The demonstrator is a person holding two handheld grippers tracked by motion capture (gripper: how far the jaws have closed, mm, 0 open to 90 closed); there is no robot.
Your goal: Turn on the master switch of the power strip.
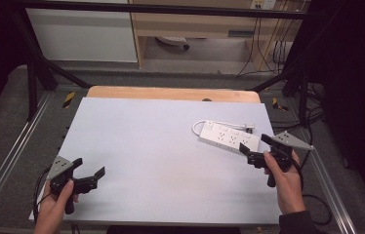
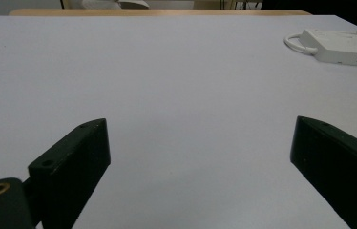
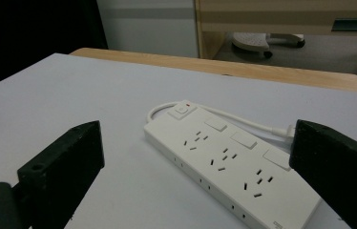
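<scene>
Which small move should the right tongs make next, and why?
Probably ease the right tongs forward and down over the power strip: their jaws stand open at its near end, not touching it, while the left tongs sit far off.

power strip (image 1: 229, 137) on counter (image 1: 161, 146), right of its middle | cord (image 1: 222, 124) just behind strip | right claw (image 1: 257, 148) just before strip | left claw (image 1: 90, 170) well left of strip

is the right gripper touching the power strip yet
Apart. The right gripper view shows the right gripper open, its jaws flanking the power strip with bare table between each jaw and the strip.
</scene>
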